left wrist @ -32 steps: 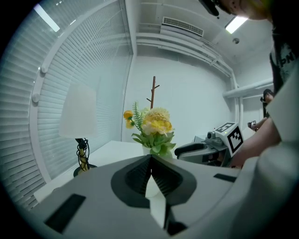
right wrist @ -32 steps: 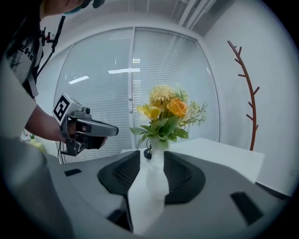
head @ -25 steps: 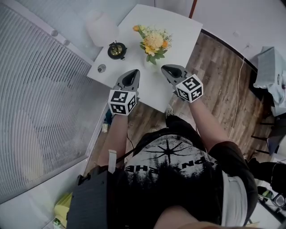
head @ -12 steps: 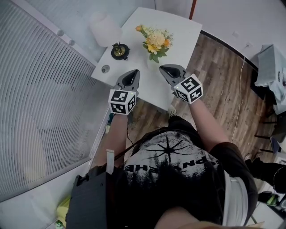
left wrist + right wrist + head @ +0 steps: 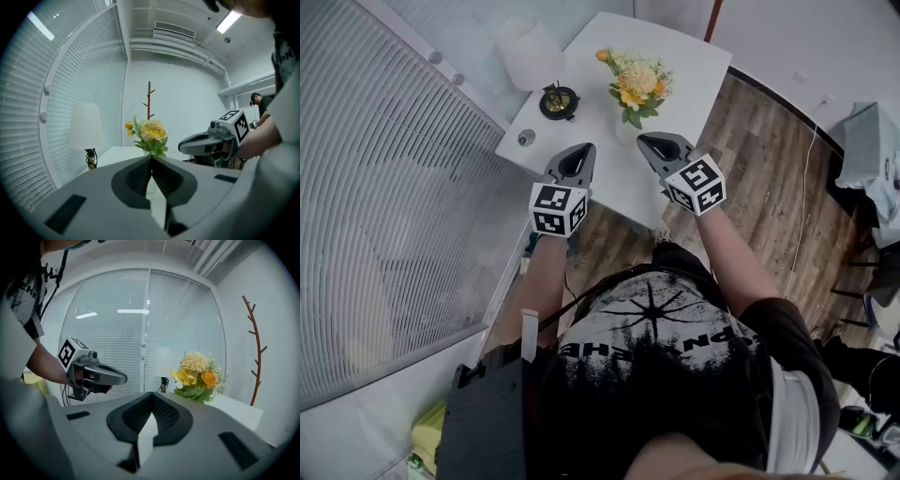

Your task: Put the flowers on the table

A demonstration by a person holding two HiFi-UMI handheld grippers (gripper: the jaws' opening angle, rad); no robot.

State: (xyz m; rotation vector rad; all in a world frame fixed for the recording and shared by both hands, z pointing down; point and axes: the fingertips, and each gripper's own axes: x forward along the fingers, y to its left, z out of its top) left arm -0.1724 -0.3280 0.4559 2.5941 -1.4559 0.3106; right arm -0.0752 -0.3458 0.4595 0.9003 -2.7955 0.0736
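A bunch of yellow and orange flowers [image 5: 637,86] stands upright in a pale vase on the white table [image 5: 684,70], beyond both grippers. My left gripper [image 5: 583,150] hovers over the table's near edge, shut and holding nothing. My right gripper [image 5: 646,142] hovers beside it, just short of the vase, also shut and empty. In the left gripper view the flowers [image 5: 149,133] rise straight behind the closed left gripper [image 5: 151,158], with the right gripper [image 5: 211,140] to the right. In the right gripper view the flowers [image 5: 199,376] stand right of the closed right gripper [image 5: 152,401].
A white-shaded lamp [image 5: 530,52] with a dark base stands at the table's left, with a small round object [image 5: 526,138] near the left corner. Slatted blinds [image 5: 384,206] fill the left side. Wooden floor [image 5: 769,178] lies to the right. A coat stand [image 5: 255,352] rises behind the table.
The head view has shifted, so the table and flowers sit slightly further right and up. Both grippers stay shut at the table's near edge, side by side.
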